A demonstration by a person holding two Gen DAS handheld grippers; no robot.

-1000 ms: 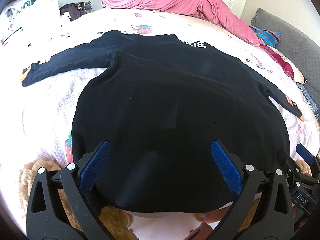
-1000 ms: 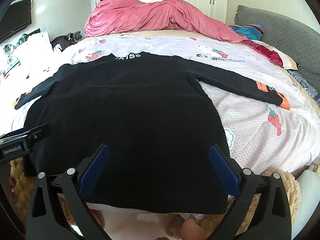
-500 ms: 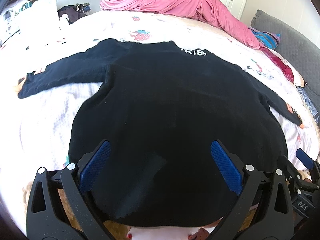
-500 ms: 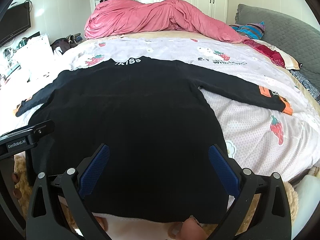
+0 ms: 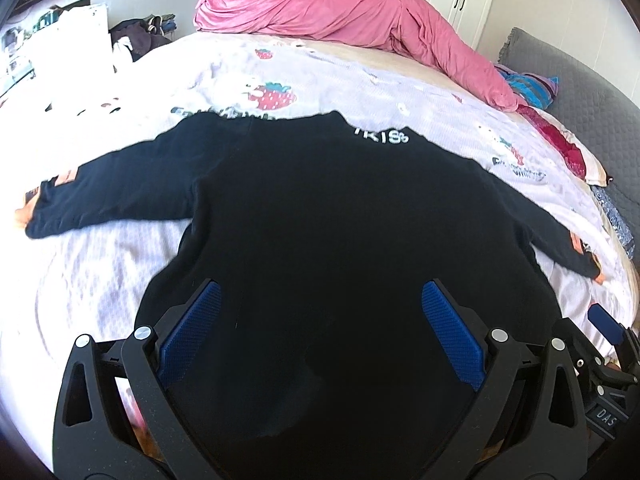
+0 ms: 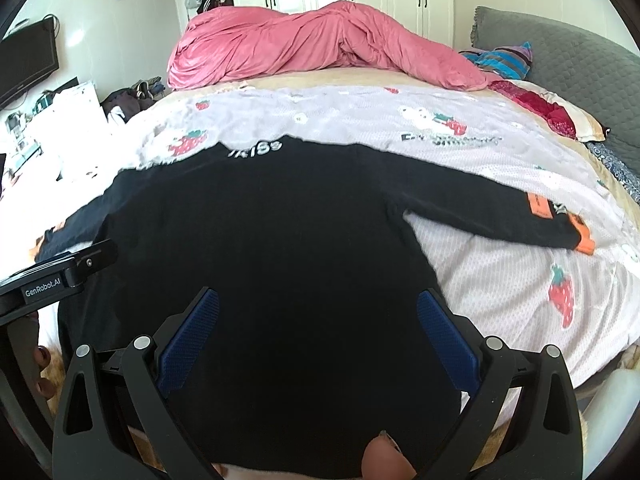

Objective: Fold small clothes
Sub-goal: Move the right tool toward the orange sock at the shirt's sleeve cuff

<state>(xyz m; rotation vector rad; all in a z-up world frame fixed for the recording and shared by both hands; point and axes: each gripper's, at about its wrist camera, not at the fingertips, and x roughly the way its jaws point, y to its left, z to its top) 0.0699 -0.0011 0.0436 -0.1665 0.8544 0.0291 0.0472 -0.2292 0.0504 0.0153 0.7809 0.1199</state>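
Note:
A black long-sleeved top (image 5: 328,216) lies flat on the bed, sleeves spread out to both sides, white lettering at the collar (image 5: 382,137). It also shows in the right wrist view (image 6: 256,232). My left gripper (image 5: 320,304) is open, its blue pads low over the hem end of the top. My right gripper (image 6: 318,306) is open too, over the same end, further right. Orange patches mark the right sleeve cuff (image 6: 560,216). The hem edge is hidden under both grippers.
A pink duvet (image 6: 320,48) is heaped at the far end of the bed. A grey headboard (image 6: 568,64) and striped clothes (image 6: 500,60) lie at the right. The strawberry-print sheet (image 6: 520,280) covers the bed. A TV (image 6: 24,64) and clutter stand at the left.
Both grippers have moved forward and lower over the top, so the hem edge has slipped out of sight beneath them. Both stay open.

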